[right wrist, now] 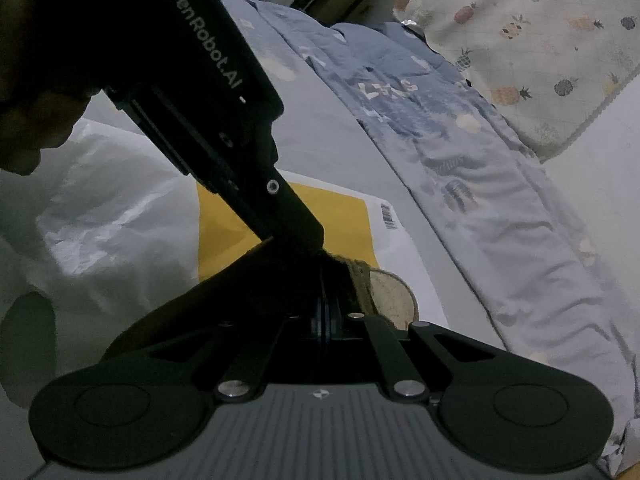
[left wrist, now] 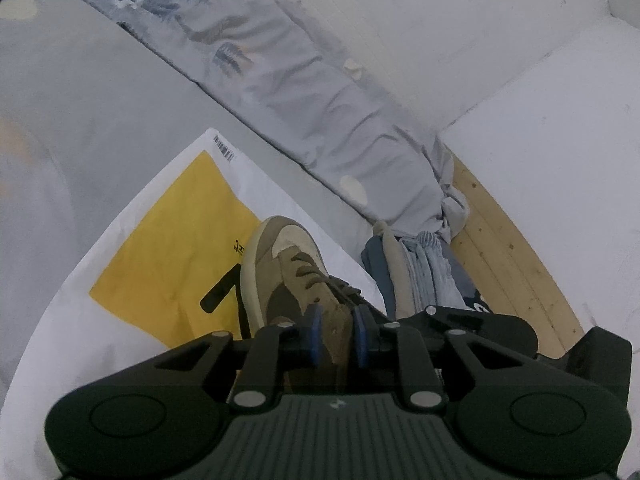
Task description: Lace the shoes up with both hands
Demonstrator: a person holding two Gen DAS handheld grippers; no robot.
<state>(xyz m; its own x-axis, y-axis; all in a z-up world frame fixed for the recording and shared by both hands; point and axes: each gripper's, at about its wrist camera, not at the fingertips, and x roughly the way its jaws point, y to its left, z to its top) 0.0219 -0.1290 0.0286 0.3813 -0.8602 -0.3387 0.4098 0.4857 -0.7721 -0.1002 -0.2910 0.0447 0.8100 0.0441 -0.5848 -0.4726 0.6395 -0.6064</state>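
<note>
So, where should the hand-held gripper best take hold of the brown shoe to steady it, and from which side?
Probably at the rear collar of the brown shoe, coming from the heel side. The toe points away, the laces run along the top, and the thin collar edge fits between the pads of the left hand-held gripper, which already sit either side of it.

Your shoe (left wrist: 288, 276) is olive-brown with a cream toe patch, a pale sole rim and dark brown laces (left wrist: 310, 272). Under the shoe you have a white bag (left wrist: 120, 240) printed with a yellow panel and black marks. Beyond the shoe, your blue-grey quilt (left wrist: 280, 80) shows cream dots; the cream pillow (right wrist: 520, 40) carries pineapples. Your gripper pads (left wrist: 314, 328) are blue.
</note>
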